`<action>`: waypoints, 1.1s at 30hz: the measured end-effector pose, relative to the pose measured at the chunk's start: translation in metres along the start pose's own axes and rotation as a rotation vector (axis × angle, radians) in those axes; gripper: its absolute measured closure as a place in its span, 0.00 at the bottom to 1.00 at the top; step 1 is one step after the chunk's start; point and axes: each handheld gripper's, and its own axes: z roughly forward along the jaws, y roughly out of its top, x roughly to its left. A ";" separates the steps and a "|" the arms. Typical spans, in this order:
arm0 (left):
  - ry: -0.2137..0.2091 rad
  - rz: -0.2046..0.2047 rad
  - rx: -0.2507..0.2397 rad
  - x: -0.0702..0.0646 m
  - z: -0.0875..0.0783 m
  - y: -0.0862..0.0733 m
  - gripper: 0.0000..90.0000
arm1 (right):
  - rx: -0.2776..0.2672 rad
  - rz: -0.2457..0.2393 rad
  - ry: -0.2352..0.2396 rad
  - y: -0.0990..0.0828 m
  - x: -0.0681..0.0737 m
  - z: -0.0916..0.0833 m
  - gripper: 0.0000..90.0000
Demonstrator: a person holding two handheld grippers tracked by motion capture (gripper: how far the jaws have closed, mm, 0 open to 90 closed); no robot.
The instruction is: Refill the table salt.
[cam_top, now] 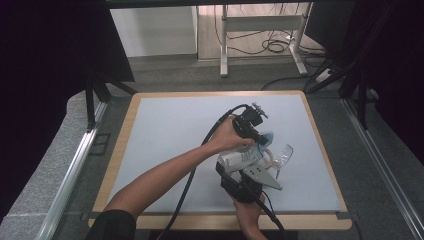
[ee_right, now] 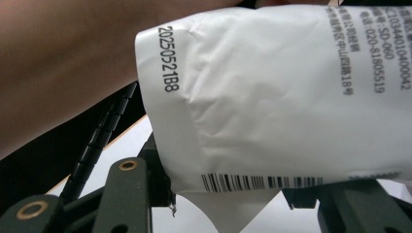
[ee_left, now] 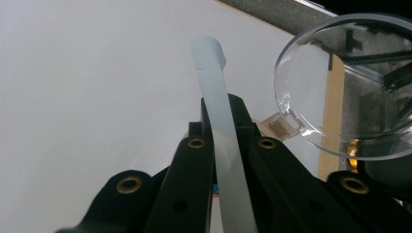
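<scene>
High view, left to right: the person's left forearm crosses from lower left toward centre of the pale grey table mat [cam_top: 165, 135], carrying the left gripper [cam_top: 257, 141] to just right of centre; the right gripper [cam_top: 239, 170] comes up from the bottom edge directly beneath it, grey three-cornered plate on top. Between them, right of centre, sits a white printed pouch [cam_top: 241, 159], with a pale flexible tube [cam_top: 268, 155] looping out of it and a clear plastic cup-shaped piece [cam_top: 284, 156] at its right end. Left gripper view: jaws clenched on the translucent tube [ee_left: 221, 121], which runs up the centre of the frame between them to a wider cuff end; the clear round cup [ee_left: 350, 87] hangs in the upper right, apart from the jaws. Judgement: tube is pinched so it can be drawn clear of the packaging. Right gripper view: white pouch [ee_right: 291, 97], date code at upper left and barcode along its lower edge, spans the frame; the jaws stand about half apart at the bottom corners and clamp the pouch's lower part. Judgement: the right tongs anchor the pouch as counter-hold while the left pulls. Contents look partly out, cup already free of the pouch, so extraction appears under way, not finished. Risk: thin film could tear at the clamp.
</scene>
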 end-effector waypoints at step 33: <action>0.002 0.003 0.000 0.001 0.002 0.000 1.00 | -0.004 -0.008 -0.003 0.001 -0.002 0.000 0.55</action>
